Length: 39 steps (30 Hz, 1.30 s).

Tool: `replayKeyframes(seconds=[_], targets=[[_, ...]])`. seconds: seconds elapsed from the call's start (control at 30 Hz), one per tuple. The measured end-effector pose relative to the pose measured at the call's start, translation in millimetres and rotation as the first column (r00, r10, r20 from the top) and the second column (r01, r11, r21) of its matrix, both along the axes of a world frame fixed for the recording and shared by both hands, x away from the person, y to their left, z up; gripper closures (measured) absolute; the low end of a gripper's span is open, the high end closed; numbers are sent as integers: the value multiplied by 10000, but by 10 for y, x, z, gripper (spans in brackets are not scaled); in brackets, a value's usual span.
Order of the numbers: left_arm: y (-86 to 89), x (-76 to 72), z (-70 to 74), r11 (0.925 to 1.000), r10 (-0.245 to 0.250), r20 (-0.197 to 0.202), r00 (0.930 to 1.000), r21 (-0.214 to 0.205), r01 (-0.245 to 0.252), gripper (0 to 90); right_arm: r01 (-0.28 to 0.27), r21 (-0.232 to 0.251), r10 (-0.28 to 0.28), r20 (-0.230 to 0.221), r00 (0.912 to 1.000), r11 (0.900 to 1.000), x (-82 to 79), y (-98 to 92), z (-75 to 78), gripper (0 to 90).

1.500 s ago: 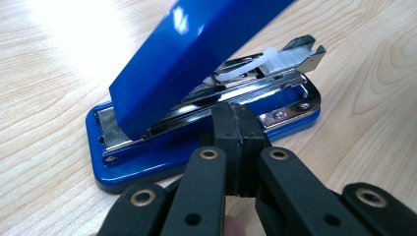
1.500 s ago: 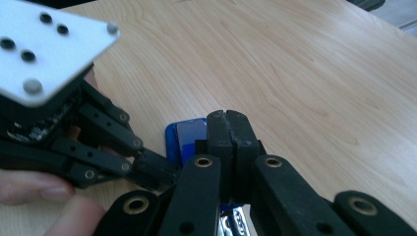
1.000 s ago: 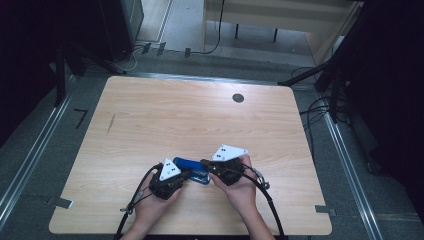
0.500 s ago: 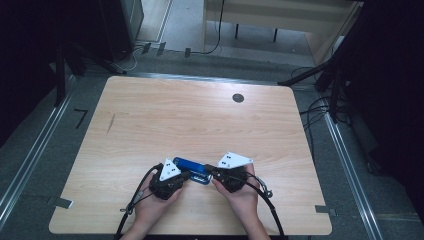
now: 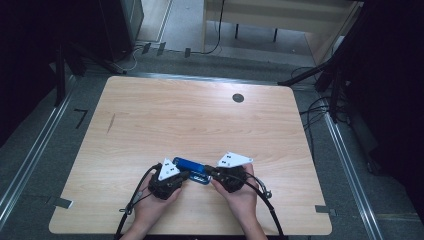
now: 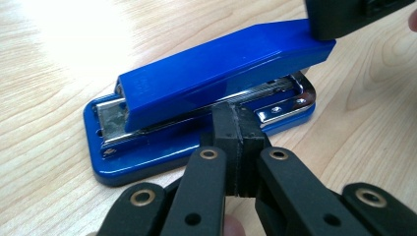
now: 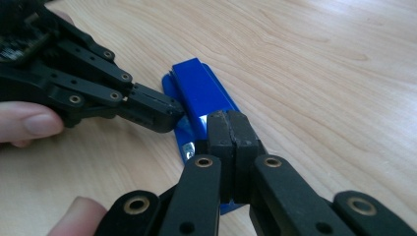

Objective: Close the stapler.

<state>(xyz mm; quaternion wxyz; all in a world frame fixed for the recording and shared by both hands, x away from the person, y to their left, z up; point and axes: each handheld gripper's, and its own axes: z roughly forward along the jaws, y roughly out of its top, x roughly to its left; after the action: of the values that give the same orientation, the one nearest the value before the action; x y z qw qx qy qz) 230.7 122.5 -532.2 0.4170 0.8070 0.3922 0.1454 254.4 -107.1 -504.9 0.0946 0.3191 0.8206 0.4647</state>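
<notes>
A blue stapler (image 5: pixel 192 165) lies on the wooden table (image 5: pixel 150 115) near the middle of its front edge. My left gripper (image 5: pixel 187 173) is shut with nothing in it. In the left gripper view its tips (image 6: pixel 239 123) touch the side of the stapler (image 6: pixel 216 69), at the gap between the blue top arm and the metal rail. My right gripper (image 5: pixel 209 171) is also shut and empty. In the right gripper view its tips (image 7: pixel 228 130) rest on the near end of the stapler (image 7: pixel 199 93), with the left gripper (image 7: pixel 167 113) coming in from the left.
A dark round hole (image 5: pixel 238 98) sits in the tabletop at the back right. Black cables trail from both grippers over the front edge. Metal rails run along the floor on both sides of the table.
My right gripper has shifted slightly toward the front edge, staying at the stapler's end. The left gripper and the stapler have kept still.
</notes>
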Motion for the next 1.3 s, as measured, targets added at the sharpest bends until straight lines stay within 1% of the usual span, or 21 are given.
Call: replayKeyframes(seconds=[0.07,0.13,0.23,0.33,0.37,0.4,0.53,0.63,0.67,0.73,0.77,0.87,0.9,1.03,1.1,1.13,1.17,1.2,1.23,1.3], targets=[[18,-8,3,10000,14,30,10000,-70,-14,900,55,614,-51,-68,10000,9981,0,-35,35,900],[22,-18,5,10000,-1,83,10000,-85,2,900,152,647,-153,9,9999,9978,-10,-41,90,900],[37,-33,7,9999,13,183,9998,-147,-11,900,145,607,-148,58,9999,9981,-21,-38,100,900],[74,-58,28,9995,133,236,9996,-287,-126,900,188,676,-189,15,9998,9975,-54,-47,94,900],[95,-66,36,9995,188,257,9995,-277,-181,900,183,690,-186,34,9998,9974,-66,-51,88,900],[124,-77,39,9989,315,270,9991,-353,-305,900,192,733,-192,-12,9998,9971,-85,-52,81,900],[237,-108,49,9970,662,338,9972,-433,-647,900,186,700,-187,2,9998,9974,-158,-39,31,900],[335,-124,64,9942,935,415,9948,-568,-911,900,204,770,-195,-125,9997,9968,-202,-31,-23,900],[365,-129,65,9929,1043,456,9935,-623,-1013,873,199,805,-186,-168,9997,9966,-213,-27,-43,900],[426,-141,62,9918,1217,644,9905,-462,-1189,839,195,829,-178,-210,9996,9964,-236,-20,-82,900],[456,-148,60,9909,1301,667,9893,-448,-1272,828,206,828,-185,-263,9995,9964,-250,-14,-99,900],[544,-163,43,9855,1674,865,9821,-425,-1643,770,245,808,-216,-364,9991,9964,-282,-3,-151,900],[576,-162,40,9835,1794,907,9796,-379,-1766,735,213,818,-184,-364,9992,9964,-287,-2,-168,900],[694,-152,43,9737,2276,727,9710,-267,-2262,601,220,773,-184,-469,9987,9968,-313,6,-218,900],[750,-150,44,9685,2479,651,9666,-391,-2458,563,252,711,-214,-525,9984,9971,-327,15,-240,900],[789,-140,44,9629,2688,596,9613,-409,-2667,553,219,684,-182,-545,9983,9974,-329,21,-255,900],[809,-135,45,9600,2789,560,9587,-416,-2769,519,201,612,-166,-569,9982,9979,-333,32,-277,900],[830,-132,48,9581,2852,511,9571,-417,-2833,505,195,557,-162,-587,9981,9983,-336,38,-287,900],[854,-128,49,9539,2989,491,9530,-432,-2969,495,203,507,-172,-605,9980,9985,-339,44,-297,900],[906,-127,58,9469,3214,537,9454,-306,-3202,454,166,446,-139,-612,9980,9989,-337,56,-324,900]])
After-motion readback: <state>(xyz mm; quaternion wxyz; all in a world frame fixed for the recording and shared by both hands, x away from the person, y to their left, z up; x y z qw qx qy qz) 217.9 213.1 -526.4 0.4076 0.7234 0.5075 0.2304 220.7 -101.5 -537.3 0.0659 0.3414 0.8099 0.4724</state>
